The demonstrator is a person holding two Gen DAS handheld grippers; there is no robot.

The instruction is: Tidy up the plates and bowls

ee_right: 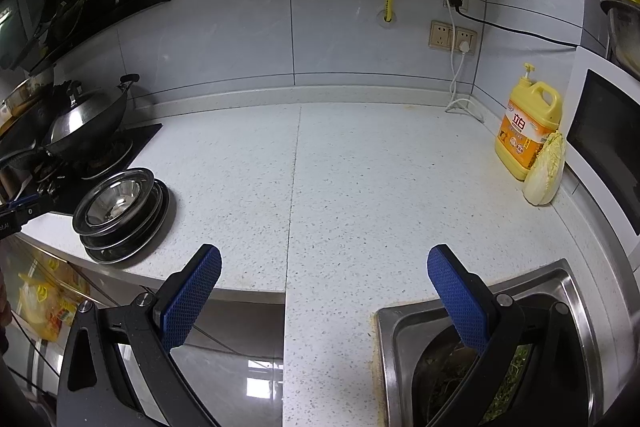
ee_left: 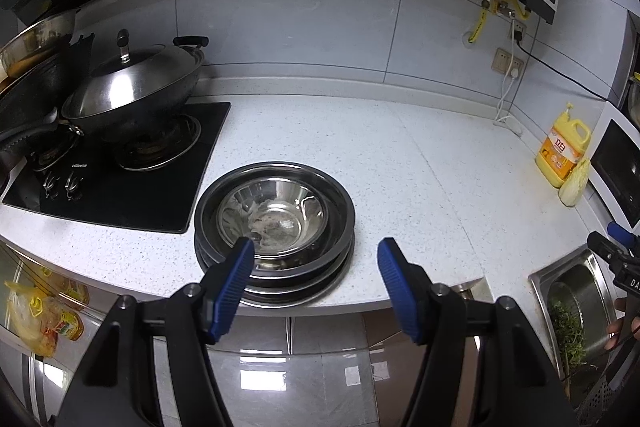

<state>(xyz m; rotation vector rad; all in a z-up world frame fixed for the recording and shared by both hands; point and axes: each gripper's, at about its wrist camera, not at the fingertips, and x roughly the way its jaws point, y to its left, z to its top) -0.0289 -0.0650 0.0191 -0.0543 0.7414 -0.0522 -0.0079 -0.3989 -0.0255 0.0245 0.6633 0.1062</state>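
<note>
- Risk, left side: the stack of steel plates with a steel bowl nested on top sits near the desk front edge, just beside the stove — a nudge from the left hand-held gripper could slide it off or skew the pile.
- Left hand-held gripper: jaws wide apart, nothing between them, hovering just short of the stack.
- Bowl looks shiny, w/ a wet or smeared bottom — prob. slippery on a rim pinch.
- Right hand-held gripper: jaws apart, empty, over the desk edge by the sink, well apart from the stack.
</note>
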